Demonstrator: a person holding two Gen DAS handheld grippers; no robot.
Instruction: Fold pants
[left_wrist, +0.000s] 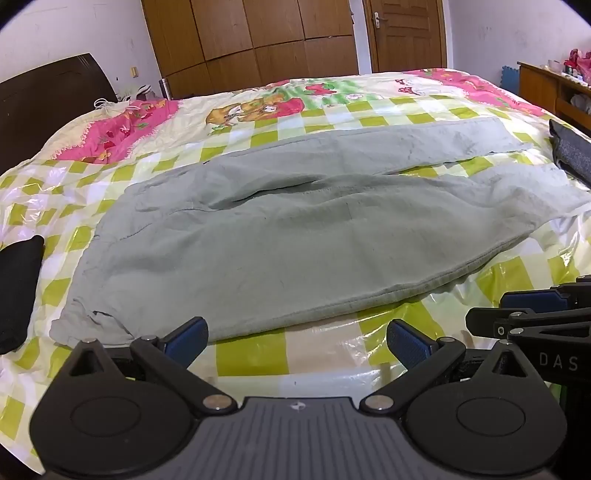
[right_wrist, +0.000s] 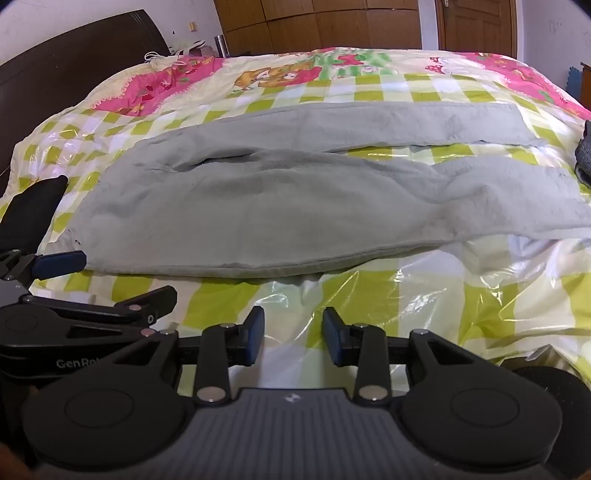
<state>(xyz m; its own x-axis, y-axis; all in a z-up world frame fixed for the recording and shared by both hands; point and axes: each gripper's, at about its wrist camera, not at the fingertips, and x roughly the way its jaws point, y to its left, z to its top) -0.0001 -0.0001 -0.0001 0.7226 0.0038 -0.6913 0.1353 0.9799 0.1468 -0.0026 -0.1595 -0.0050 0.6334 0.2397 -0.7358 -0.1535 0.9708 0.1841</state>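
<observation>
Lying crosswise, pants (left_wrist: 295, 225), waistband left

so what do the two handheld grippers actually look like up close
Both look alike: the left gripper and right gripper have black plastic linkage arms with silver rivets, round black hubs on a ribbed grey body, and blue ribbed finger pads. White lettering marks their sides, only partly readable. No hand or sleeve clearly shows.

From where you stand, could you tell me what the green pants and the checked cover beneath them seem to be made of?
The green pants look like a soft, matte woven fabric, perhaps cotton: they show dull creases, a stitched side seam and no shine. The checked cover seems to be a thin, glossy plastic sheet: it crinkles sharply and throws bright glare. What lies under it I cannot tell.
</observation>
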